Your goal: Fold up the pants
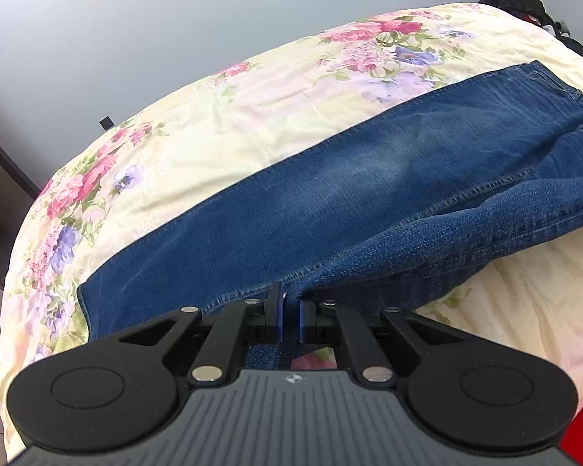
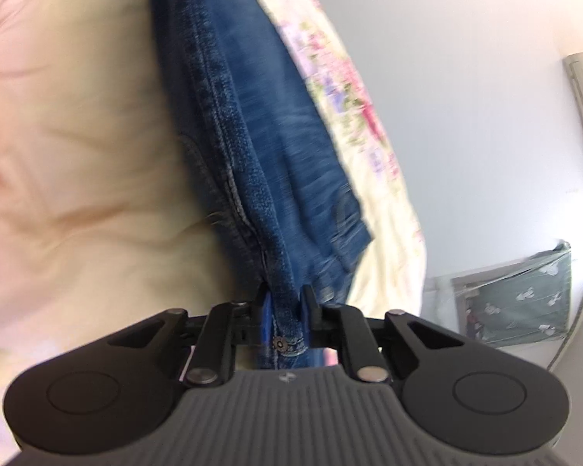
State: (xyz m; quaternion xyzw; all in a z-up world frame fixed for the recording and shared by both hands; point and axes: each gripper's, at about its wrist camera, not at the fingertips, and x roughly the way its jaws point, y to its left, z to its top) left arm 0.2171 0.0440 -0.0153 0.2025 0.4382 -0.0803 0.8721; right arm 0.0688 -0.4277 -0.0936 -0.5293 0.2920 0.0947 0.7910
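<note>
Blue jeans (image 1: 349, 186) lie lengthwise on a floral bedsheet (image 1: 221, 116). One leg lies flat; the other leg (image 1: 466, 240) is lifted and folded over toward it. My left gripper (image 1: 290, 310) is shut on the edge of the lifted leg near its hem end. In the right wrist view the jeans (image 2: 245, 128) hang stretched away from my right gripper (image 2: 285, 310), which is shut on the waistband by a metal rivet (image 2: 280, 343). That view is blurred.
The bed's edge curves at left (image 1: 31, 233), with a pale wall (image 1: 175, 19) behind. Dark clothing (image 1: 524, 7) lies at the bed's far right. A plastic-wrapped dark package (image 2: 517, 303) leans against the wall beyond the bed.
</note>
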